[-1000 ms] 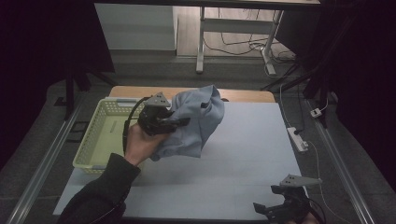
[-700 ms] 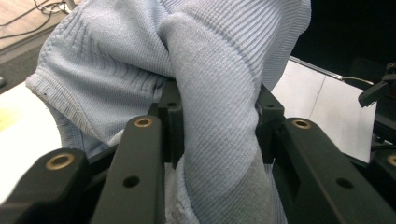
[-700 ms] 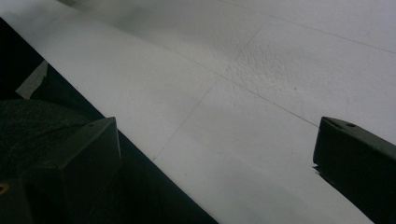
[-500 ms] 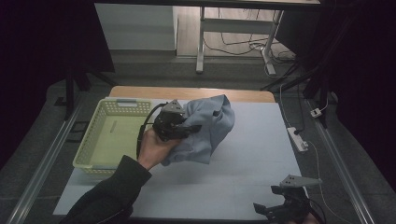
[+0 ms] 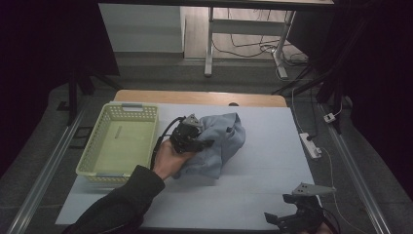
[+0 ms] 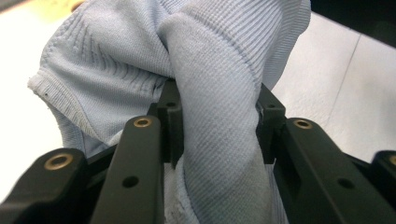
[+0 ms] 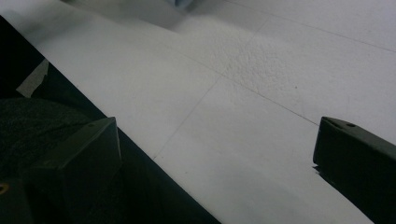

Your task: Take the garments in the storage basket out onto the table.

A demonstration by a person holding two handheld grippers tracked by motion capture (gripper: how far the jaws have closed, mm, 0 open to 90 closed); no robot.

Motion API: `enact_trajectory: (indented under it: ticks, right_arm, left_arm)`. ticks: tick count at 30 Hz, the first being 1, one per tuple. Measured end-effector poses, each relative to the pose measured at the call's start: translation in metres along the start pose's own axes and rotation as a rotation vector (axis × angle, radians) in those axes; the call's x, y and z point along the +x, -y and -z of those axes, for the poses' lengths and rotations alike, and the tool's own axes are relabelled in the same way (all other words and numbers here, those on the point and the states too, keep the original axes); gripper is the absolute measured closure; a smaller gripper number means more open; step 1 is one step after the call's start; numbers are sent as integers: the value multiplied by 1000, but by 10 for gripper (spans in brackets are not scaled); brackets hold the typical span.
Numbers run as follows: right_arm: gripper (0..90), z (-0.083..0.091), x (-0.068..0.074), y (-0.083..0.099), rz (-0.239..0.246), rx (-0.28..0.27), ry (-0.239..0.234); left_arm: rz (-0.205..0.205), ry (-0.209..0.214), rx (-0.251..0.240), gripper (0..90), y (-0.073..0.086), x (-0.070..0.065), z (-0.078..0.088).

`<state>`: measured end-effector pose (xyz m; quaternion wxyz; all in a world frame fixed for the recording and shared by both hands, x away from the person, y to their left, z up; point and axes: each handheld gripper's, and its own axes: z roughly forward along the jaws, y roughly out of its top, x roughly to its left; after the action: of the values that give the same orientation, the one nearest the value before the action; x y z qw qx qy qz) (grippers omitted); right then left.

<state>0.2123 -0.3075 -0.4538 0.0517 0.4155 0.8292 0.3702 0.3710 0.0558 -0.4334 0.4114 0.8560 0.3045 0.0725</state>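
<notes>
Left gripper [image 5: 192, 139] jaws clamp blue garment [image 5: 219, 146], now lower, rightward; right gripper [image 5: 297, 214] jaws open, unmoved.

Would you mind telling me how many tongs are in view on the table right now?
2. The left tongs are mid-table, shut on the light blue garment beside the yellow basket. The right tongs sit open at the near right edge.

pale yellow-green perforated plastic basket [image 5: 119, 146]: at the counter's left, seemingly empty | counter [image 5: 272, 161]: covered by a white sheet, bare wooden strip along its far edge | white power strip [image 5: 311, 145]: on the grey floor beside the counter's right edge, cord trailing back
</notes>
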Motion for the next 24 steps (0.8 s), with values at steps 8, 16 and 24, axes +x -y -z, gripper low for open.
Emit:
enact_trajectory:
  ticks: [8, 16, 24]
  right_arm:
    - [8, 0, 0, 0, 2, -1, -4]
    - [8, 0, 0, 0, 5, 1, -4]
    - [8, 0, 0, 0, 6, 1, -4]
  left_arm:
    - [32, 5, 62, 625, 13, 8, -23]
    - [57, 23, 106, 609, 21, 13, -35]
    - [38, 30, 151, 581, 29, 10, -52]
